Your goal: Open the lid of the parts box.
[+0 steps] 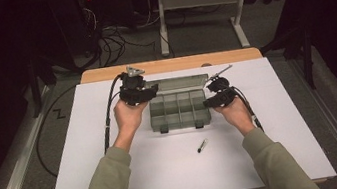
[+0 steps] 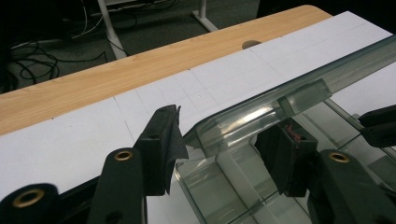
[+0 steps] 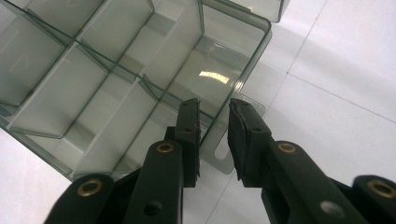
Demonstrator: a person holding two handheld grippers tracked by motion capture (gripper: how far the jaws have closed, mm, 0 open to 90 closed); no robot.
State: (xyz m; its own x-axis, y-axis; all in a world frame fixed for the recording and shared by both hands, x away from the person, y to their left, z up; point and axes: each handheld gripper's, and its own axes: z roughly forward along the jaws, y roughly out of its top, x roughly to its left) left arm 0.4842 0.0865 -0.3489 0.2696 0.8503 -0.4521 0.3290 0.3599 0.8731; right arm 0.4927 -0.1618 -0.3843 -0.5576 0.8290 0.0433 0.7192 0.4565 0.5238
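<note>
The clear compartment box (image 1: 179, 109) sat just above the middle of the high view, on the white worktop (image 1: 93, 176), between the two hands. Its lid (image 1: 180, 83) was already swung open and lay back toward the upper edge of the frame, so opening seemed done or nearly done; every compartment that could be seen held nothing, and filling it, if that was the aim, looked to be all ahead. The box's long axis ran left to right across the high view, parallel to the wooden strip (image 1: 172, 64) at the worktop's far side, with the two front latches (image 1: 163, 130) pointing toward the bottom of the frame and the hinge side toward the top. The left gripper (image 2: 224, 140) stood at the box's upper left corner in the high view; in the left gripper view its jaws straddled the lid's rounded corner, parted, with no pad pressing on the plastic. The right gripper (image 3: 215, 135) was at the box's right end; in its own view the jaws bracketed the end wall and its latch tab (image 3: 224, 156) with a gap showing, so it looked released rather than clamped. A small dark pen-like object (image 1: 202, 145) lay alone below the box, well apart from both hands.
</note>
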